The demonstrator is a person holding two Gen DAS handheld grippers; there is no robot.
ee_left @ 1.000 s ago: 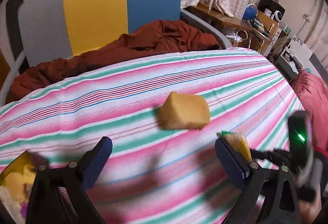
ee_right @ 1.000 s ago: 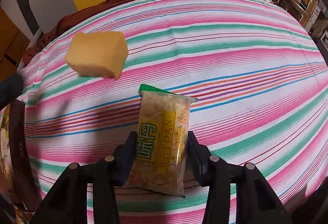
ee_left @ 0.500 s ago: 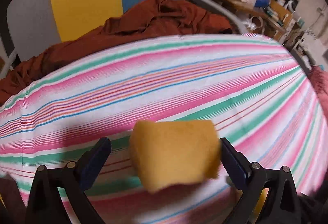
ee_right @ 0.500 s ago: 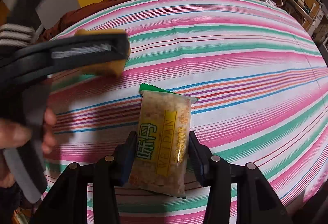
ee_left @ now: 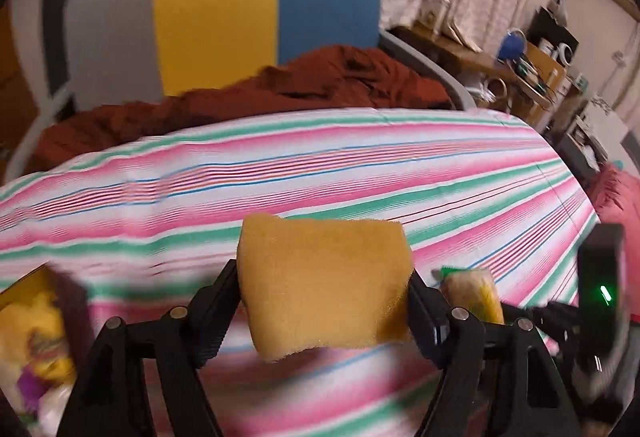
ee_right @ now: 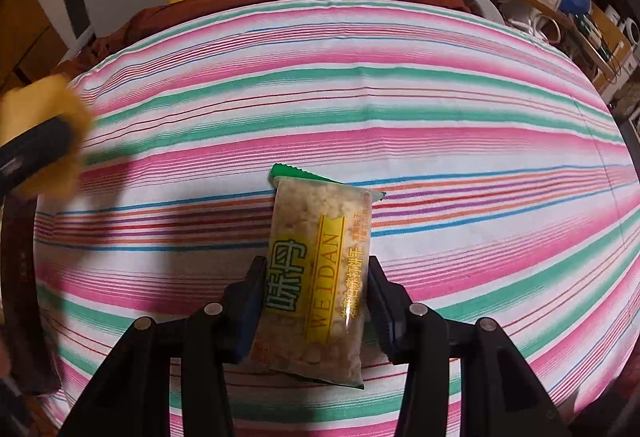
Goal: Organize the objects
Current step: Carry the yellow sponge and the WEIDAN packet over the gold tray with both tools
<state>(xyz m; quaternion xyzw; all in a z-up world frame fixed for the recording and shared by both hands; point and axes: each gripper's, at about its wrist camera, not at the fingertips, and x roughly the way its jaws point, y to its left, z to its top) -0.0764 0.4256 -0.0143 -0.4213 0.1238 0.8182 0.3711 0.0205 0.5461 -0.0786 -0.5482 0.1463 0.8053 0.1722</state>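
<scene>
My left gripper point(ee_left: 324, 289) is shut on a yellow sponge point(ee_left: 324, 285) and holds it above the striped tablecloth point(ee_left: 320, 173). The sponge also shows blurred at the left edge of the right wrist view point(ee_right: 44, 141). My right gripper point(ee_right: 316, 293) is shut on a snack packet point(ee_right: 320, 265), clear with a yellow label and a green end, held above the cloth. The packet and the right gripper also show at the lower right of the left wrist view point(ee_left: 472, 293).
A box with yellow and purple contents point(ee_left: 28, 337) sits at the table's left edge. A chair with grey, yellow and blue panels point(ee_left: 240, 9) and a rust-red cloth point(ee_left: 280, 89) stand behind the table. Cluttered shelves point(ee_left: 536, 65) are at the far right.
My left gripper moved in on the sponge, shut on it and lifted it toward the left. My right gripper has held the snack packet still throughout.
</scene>
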